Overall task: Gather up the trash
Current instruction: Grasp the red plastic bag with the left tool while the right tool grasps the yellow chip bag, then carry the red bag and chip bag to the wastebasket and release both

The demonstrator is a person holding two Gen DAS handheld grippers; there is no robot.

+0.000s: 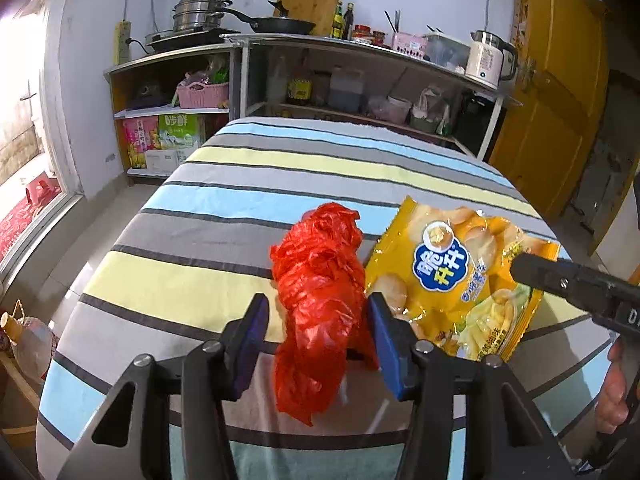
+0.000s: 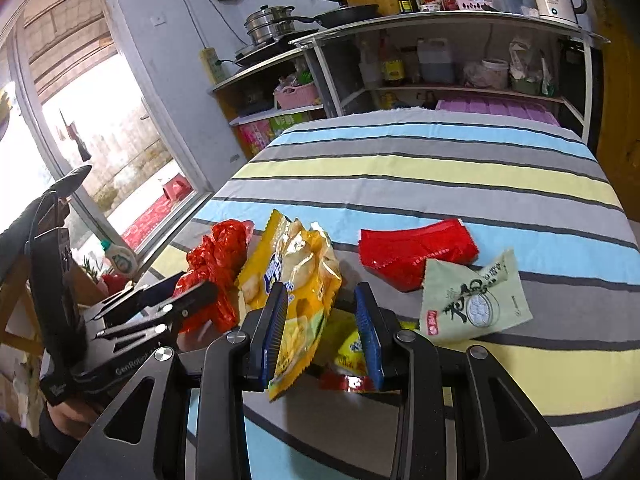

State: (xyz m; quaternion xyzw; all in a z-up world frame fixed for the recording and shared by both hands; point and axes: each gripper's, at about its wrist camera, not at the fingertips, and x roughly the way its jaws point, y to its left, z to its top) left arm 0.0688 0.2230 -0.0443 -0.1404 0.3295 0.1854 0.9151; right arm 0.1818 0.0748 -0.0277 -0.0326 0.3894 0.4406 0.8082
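Observation:
A crumpled red plastic bag (image 1: 320,288) lies on the striped tablecloth (image 1: 192,208). My left gripper (image 1: 318,312) is open with its blue pads on either side of the bag. A yellow chip bag (image 1: 460,276) lies to its right. In the right wrist view my right gripper (image 2: 322,308) is open around the yellow chip bag (image 2: 296,272), whose lower edge hangs by the left pad. The red plastic bag (image 2: 218,264) and the left gripper (image 2: 176,296) show at the left. A flat red wrapper (image 2: 412,252), a pale green wrapper (image 2: 472,300) and a small yellow-red wrapper (image 2: 348,364) lie nearby.
A metal shelf unit (image 1: 360,64) with pots, a pan, bottles and a kettle (image 1: 488,56) stands behind the table. A window (image 2: 100,140) is at the left, a yellow door (image 1: 560,80) at the right. A bottle (image 1: 28,344) stands left of the table.

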